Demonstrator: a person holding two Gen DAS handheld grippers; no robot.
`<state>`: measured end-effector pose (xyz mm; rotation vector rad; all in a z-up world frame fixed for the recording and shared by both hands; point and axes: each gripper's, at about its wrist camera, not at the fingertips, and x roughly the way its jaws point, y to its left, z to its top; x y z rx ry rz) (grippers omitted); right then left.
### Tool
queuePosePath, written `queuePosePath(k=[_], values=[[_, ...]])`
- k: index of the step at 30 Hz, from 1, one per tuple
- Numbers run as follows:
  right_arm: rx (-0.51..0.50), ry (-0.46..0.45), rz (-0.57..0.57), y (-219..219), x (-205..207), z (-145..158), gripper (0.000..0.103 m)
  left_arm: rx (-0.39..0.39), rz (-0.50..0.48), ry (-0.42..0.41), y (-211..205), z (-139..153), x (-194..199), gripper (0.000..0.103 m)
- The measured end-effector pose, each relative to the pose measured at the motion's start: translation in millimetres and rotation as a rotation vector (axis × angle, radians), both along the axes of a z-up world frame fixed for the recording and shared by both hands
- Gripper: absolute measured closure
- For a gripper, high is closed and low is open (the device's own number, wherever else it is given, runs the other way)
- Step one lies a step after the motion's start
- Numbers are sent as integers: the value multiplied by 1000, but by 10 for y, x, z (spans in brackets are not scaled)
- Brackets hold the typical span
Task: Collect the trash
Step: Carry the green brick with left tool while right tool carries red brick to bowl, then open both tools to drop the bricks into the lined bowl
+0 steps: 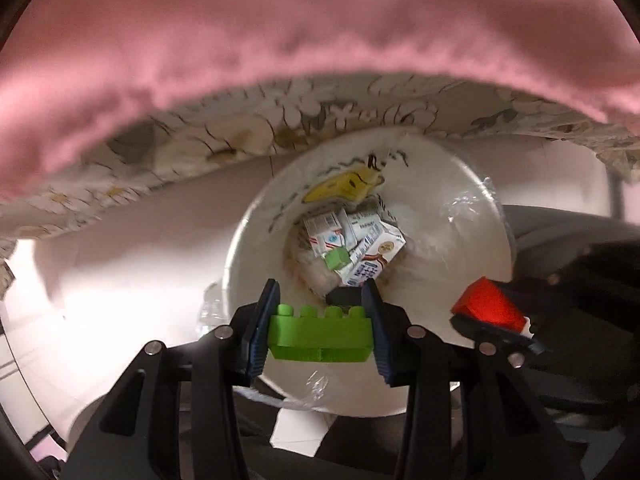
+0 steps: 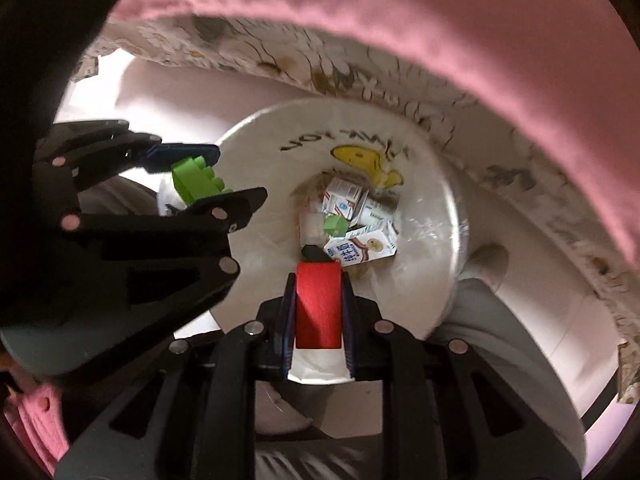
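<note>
left gripper (image 1: 320,336) clamps green brick (image 1: 320,338) | right gripper (image 2: 318,312) clamps red block (image 2: 318,304) (both above white bin (image 1: 440,208))

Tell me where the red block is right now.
The red rectangular block is clamped in the right gripper, just above the white round trash bin, beside the left gripper's green studded brick.

Green brick (image 1: 320,334) and red block (image 2: 318,306) above white bin (image 1: 440,184)
</note>
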<state>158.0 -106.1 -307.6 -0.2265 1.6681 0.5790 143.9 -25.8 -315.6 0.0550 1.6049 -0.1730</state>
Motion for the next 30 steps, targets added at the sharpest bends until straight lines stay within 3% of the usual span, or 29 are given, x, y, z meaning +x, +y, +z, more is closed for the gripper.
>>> queuePosePath(k=[12, 17, 19, 21, 30], values=[[-29, 96, -145, -171, 66, -702, 82, -56, 84, 150, 7, -618, 132, 58], [-52, 100, -166, -229, 96, -836, 82, -72, 119, 197, -21, -768, 163, 58], [-55, 113, -168, -229, 103, -874, 75, -90, 132, 210, -27, -797, 177, 53], [-55, 91, -173, -234, 113, -853, 56, -89, 136, 208, -35, -806, 188, 41], [-44, 75, -132, -155, 30, -766, 55, -83, 134, 196, -30, -731, 197, 41]])
